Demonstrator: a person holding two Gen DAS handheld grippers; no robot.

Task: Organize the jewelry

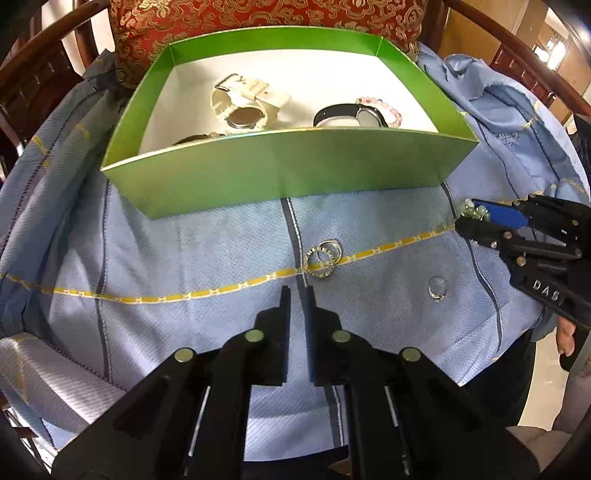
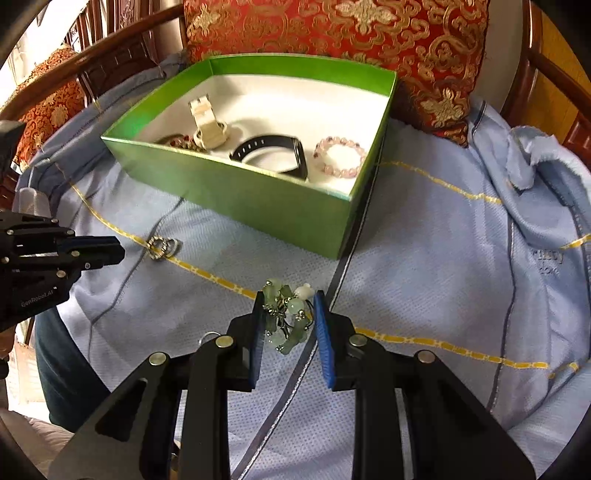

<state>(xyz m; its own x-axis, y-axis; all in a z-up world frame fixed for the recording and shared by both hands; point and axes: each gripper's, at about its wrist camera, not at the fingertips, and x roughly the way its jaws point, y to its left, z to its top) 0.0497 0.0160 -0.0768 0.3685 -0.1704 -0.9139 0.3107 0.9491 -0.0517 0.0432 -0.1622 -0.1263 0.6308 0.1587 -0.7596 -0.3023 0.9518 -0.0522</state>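
My right gripper is shut on a cluster of pale green beads, held between its blue pads just above the blue cloth; the cluster shows at that gripper's tip in the left wrist view. My left gripper is shut with nothing in it, just short of two linked silver rings on the cloth's yellow stripe. A single ring lies to their right. The green box behind holds a white watch, a black watch, a pink bead bracelet and a dark bracelet.
A light blue cloth with folds at the right covers the seat. A red and gold cushion leans behind the box, and dark wooden chair rails ring the scene. A hand holds the right gripper.
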